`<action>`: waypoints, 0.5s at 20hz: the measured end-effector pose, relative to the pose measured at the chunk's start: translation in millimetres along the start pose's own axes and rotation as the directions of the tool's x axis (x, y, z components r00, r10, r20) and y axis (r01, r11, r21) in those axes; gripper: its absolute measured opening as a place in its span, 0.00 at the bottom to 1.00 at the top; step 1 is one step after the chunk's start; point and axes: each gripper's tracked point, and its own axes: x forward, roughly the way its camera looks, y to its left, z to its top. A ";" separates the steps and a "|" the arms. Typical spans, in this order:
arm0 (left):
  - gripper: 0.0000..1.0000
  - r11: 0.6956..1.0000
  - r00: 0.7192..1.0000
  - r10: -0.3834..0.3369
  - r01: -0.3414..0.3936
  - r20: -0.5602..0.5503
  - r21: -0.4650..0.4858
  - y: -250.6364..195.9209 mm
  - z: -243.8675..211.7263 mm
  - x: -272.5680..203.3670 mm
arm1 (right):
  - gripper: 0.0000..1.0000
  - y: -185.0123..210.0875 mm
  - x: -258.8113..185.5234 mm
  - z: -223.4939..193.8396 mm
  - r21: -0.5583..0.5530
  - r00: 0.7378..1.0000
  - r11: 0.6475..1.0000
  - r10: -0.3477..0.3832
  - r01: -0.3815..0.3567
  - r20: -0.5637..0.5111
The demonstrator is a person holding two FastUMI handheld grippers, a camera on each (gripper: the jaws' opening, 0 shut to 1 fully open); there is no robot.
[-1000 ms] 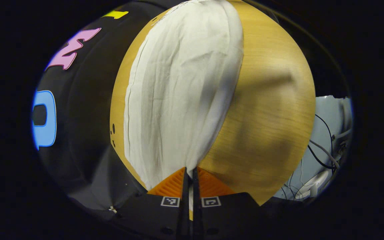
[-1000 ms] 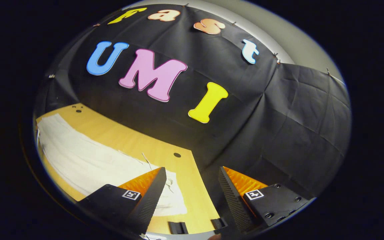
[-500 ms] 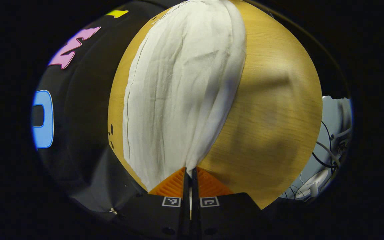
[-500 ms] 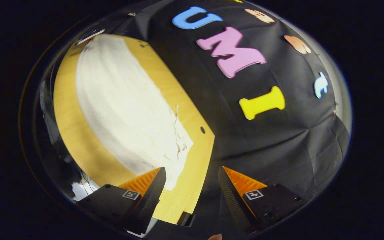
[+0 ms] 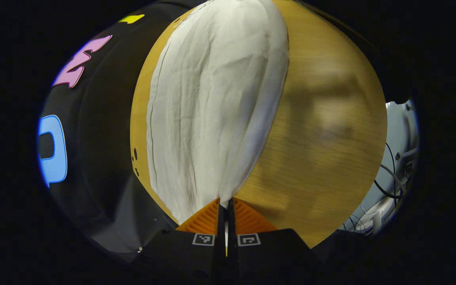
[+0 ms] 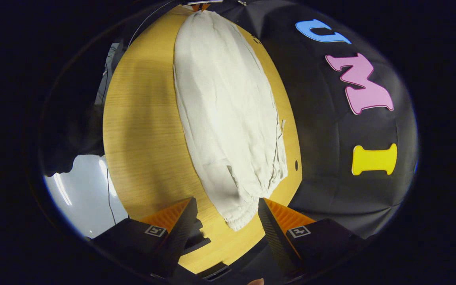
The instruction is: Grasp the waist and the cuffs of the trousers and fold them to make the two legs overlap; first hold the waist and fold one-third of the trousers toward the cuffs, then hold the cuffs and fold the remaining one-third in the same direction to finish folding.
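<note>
Left gripper view. My left hand-held gripper (image 5: 225, 206) is closed, its two fingers pinching the near end of the white trousers (image 5: 212, 103). The trousers run away from the fingers along the wooden surface (image 5: 323, 130), nearer its far-left edge than its right one. Compared with the frames a second ago, almost nothing has moved here: the grip and the lie of the cloth are as they were, so this end is being kept anchored. Which end I hold, cuffs or waist, is hard to judge from this view alone; the pinched cloth itself is hidden between the fingers. The blurred dark patches on the surface right of the trousers look like shadows, though of what I cannot tell.

Right gripper view. My right hand-held gripper (image 6: 227, 208) is open, with the gathered, elastic-looking end of the trousers (image 6: 228, 118) lying between its spread fingers and not yet clamped. A second ago this view faced mostly the booth wall, with the trousers off to the lower left; it has since swung round to look straight along the trousers. I judge this to be the approach to the waist grasp, the first step before bringing the two legs together. Whether the fingertips touch the cloth cannot be made out. The trousers' far end, where the left hand-held gripper would be, is too small and distorted to read.
</note>
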 end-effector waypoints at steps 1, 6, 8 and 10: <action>0.07 1.000 1.000 -0.008 0.008 -0.009 -0.013 0.3 -0.5 -0.5 | 0.93 -4.4 6.5 4.2 -0.017 1.000 1.000 0.000 0.000 0.019; 0.06 0.996 0.999 -0.045 0.042 -0.028 -0.082 -0.3 3.7 -1.5 | 0.84 -16.3 36.1 13.7 -0.083 0.997 0.995 0.054 -0.049 0.056; 0.06 0.996 0.999 -0.043 0.040 -0.034 -0.082 0.3 4.1 -1.0 | 0.55 -8.8 45.8 10.6 -0.047 0.994 0.994 0.102 -0.100 0.040; 0.06 0.996 0.999 -0.028 0.026 -0.024 -0.086 0.3 3.6 -0.1 | 0.30 0.8 45.5 8.5 -0.018 0.990 0.990 0.137 -0.137 0.020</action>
